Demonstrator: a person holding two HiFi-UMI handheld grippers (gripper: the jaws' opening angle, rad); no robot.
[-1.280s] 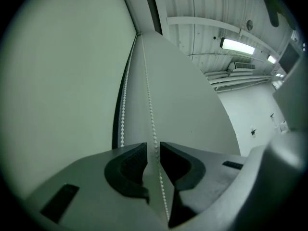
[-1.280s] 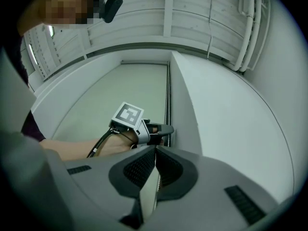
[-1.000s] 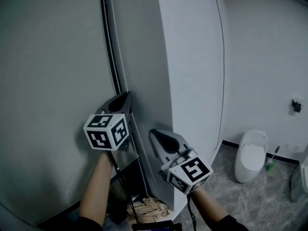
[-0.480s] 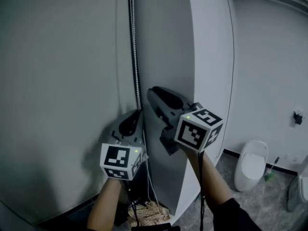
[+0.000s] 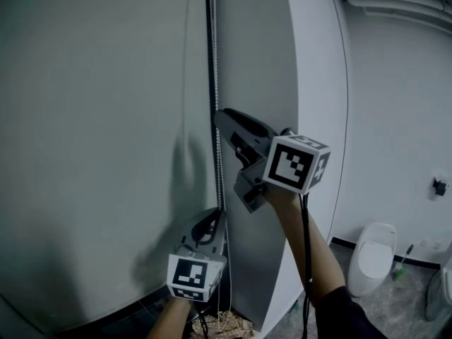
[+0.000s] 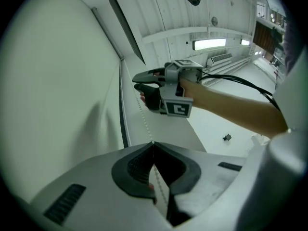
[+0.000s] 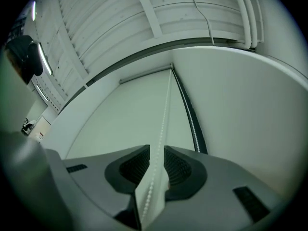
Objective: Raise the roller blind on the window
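The grey roller blind [image 5: 92,154] fills the left of the head view. Its bead chain [image 5: 217,154] hangs beside the blind's dark edge. My left gripper [image 5: 219,215] is low on the chain; in the left gripper view its jaws [image 6: 153,144] meet on the bead chain [image 6: 142,115]. My right gripper [image 5: 218,116] is higher up, also seen as the right gripper [image 6: 140,84] from below. In the right gripper view the right gripper [image 7: 157,151] has a narrow gap between its jaws, and the bead chain [image 7: 163,114] runs through it untouched, up beside the blind [image 7: 250,129].
A curved white wall panel [image 5: 311,119] stands just right of the chain. Farther right are a toilet [image 5: 372,256], a brush [image 5: 402,265] and a small wall fitting [image 5: 440,186]. Something woven [image 5: 222,328] lies on the floor below the chain. A ceiling light [image 6: 209,44] is on.
My left gripper has gone down along the chain, shut on it. My right gripper has risen from below the left one to well above it. The head view has tilted upward.
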